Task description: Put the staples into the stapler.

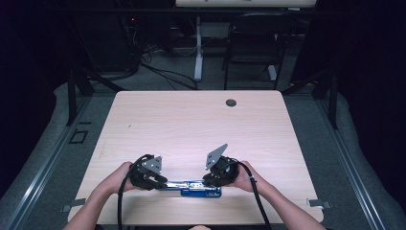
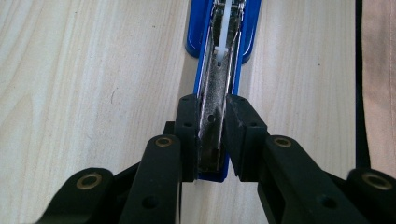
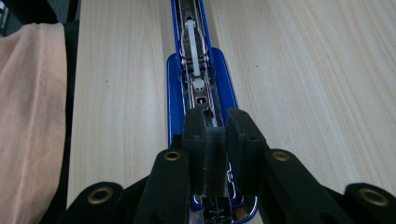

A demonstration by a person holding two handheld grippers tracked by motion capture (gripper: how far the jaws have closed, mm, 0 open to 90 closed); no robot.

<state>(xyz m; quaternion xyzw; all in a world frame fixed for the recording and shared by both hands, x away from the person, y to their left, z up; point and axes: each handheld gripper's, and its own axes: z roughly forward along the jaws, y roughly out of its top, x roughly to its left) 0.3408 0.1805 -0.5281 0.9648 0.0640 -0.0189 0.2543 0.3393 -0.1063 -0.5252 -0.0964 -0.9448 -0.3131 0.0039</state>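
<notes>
Your left gripper (image 1: 154,181) has its jaws clamped on the narrow metal end of the opened blue stapler (image 1: 194,187), pads on either side of the rail. That stapler lies flat near the table's (image 1: 191,120) near edge, long axis running left to right between your hands. Your right gripper (image 1: 215,179) pinches the opposite, wider end. Both hands sit low, equally near, pointing inward at each other.
</notes>
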